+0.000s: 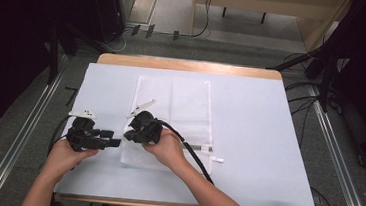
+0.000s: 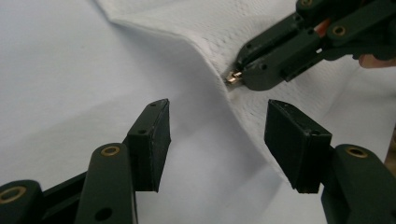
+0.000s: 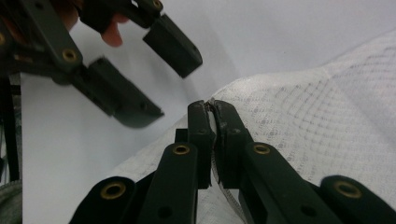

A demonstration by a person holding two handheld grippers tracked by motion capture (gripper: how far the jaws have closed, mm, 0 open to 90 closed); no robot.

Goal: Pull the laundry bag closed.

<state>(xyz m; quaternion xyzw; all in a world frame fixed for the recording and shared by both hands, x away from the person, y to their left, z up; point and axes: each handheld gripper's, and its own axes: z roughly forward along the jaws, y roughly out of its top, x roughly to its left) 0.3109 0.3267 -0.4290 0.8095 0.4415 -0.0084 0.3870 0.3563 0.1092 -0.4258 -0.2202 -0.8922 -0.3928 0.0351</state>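
Nearest to me, my right gripper (image 3: pixel 211 108) has its jaws pinched tight on the near-left edge of the white mesh laundry bag (image 1: pixel 181 103). A sliver of that edge, perhaps the zip tape, shows between the pads. I hold it there, I think, to lift the edge off the white table cover (image 1: pixel 248 139), so that the fabric rises into a ridge instead of lying flat.

Just past those closed tips, my left gripper (image 2: pixel 217 126) waits with its jaws standing wide and nothing between them but the raised fold. It points at the same ridge, apart from it, presumably to take a second hold beside the first.

Beyond both tools the rest of the bag stretches flat towards the far side of the wooden table (image 1: pixel 189 66).
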